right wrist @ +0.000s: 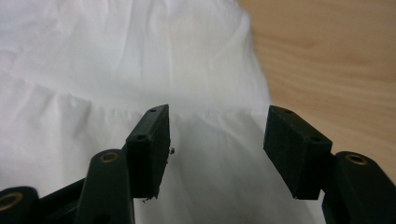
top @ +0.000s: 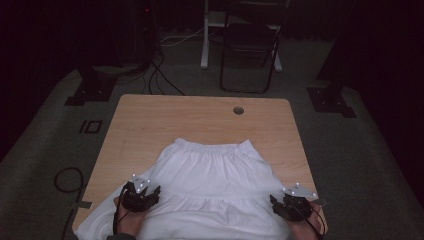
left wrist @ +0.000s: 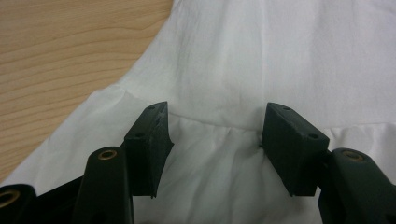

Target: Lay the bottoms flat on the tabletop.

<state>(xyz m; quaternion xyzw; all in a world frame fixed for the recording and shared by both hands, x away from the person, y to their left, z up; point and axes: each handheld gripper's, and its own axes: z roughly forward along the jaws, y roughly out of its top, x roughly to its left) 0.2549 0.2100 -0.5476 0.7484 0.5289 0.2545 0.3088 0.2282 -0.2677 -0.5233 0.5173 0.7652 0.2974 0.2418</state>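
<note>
Both tools, left tool (top: pixel 141 194) and right tool (top: pixel 292 204), sit jaws apart, gripping nothing, over the white skirt's (top: pixel 210 175) near corners on the worktop (top: pixel 150 120).

Plain white skirt (top: pixel 212 180) on a light wood-grain table (top: pixel 150 120); both tongs black

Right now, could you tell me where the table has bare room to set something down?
The table is bare along its far edge, between the skirt's waistband and the cable hole, and down the left and right sides. The near edge is crowded by the white skirt.
</note>
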